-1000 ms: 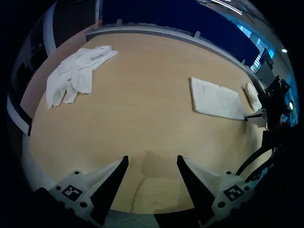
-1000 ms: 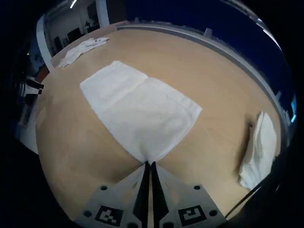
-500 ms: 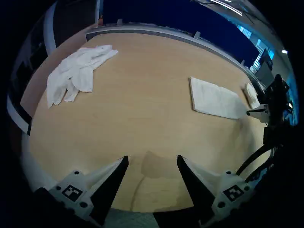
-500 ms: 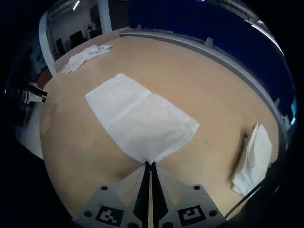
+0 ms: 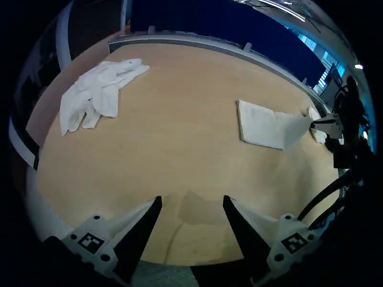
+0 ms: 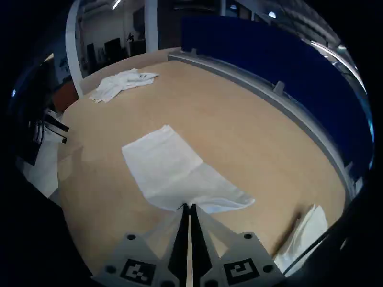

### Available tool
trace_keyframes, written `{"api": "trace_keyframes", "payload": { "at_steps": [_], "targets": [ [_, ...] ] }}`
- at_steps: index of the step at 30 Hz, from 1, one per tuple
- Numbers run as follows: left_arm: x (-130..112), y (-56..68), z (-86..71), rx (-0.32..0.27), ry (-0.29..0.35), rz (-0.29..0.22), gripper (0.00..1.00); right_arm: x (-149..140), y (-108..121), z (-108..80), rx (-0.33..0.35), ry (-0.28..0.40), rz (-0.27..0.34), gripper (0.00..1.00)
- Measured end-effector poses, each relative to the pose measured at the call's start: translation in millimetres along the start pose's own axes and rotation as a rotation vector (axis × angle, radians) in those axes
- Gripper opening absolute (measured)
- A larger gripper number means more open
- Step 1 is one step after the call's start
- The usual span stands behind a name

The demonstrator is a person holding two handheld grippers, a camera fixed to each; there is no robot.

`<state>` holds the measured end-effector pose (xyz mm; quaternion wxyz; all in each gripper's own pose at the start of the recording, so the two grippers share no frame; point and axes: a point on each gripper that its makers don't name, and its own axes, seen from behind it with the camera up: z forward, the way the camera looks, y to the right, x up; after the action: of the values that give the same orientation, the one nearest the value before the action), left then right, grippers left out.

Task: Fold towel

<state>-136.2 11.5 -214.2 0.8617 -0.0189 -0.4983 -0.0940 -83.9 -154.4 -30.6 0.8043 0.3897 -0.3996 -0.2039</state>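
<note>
A white towel [image 6: 167, 167] lies half folded on the wooden table [image 6: 230, 119], its near corner lifted off the surface. My right gripper [image 6: 187, 206] is shut on that corner. In the left gripper view the same towel [image 5: 265, 128] is at the right, its right end raised toward the right gripper [image 5: 312, 124]. My left gripper [image 5: 191, 203] hangs open above the table's near edge, far from the towel, with nothing between its fingers.
A crumpled pile of white cloths [image 5: 95, 93] lies at the table's far left corner, also visible as the pile [image 6: 122, 82] in the right gripper view. A folded white towel [image 6: 299, 232] lies near the right edge. A blue partition [image 6: 268, 52] runs behind the table.
The right gripper has risen and pulled back with the towel's corner, peeling that end off the table. The left gripper has stayed in place.
</note>
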Motion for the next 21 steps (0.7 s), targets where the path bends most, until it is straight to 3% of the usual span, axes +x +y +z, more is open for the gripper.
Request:
{"api": "trace_keyframes", "payload": {
  "at_steps": [5, 11, 17, 21],
  "targets": [
    [-4, 0.1, -5.3, 0.000, 0.003, -0.005, 0.95, 19, -11, 5.0, 0.029, 0.009, -0.045, 0.03],
    [-6, -2.5, -12.0, 0.008, 0.017, -0.013, 0.95, 53, -35, 22.4, 0.089, 0.023, -0.147, 0.03],
    [-9, -7.0, -16.2, 0.023, 0.041, -0.045, 0.95, 82, -72, 59.9, 0.168, 0.025, -0.230, 0.03],
    [-11, -7.8, -18.6, 0.032, 0.054, -0.068, 0.95, 83, -100, 92.1, 0.221, 0.003, -0.250, 0.03]
  ]
}}
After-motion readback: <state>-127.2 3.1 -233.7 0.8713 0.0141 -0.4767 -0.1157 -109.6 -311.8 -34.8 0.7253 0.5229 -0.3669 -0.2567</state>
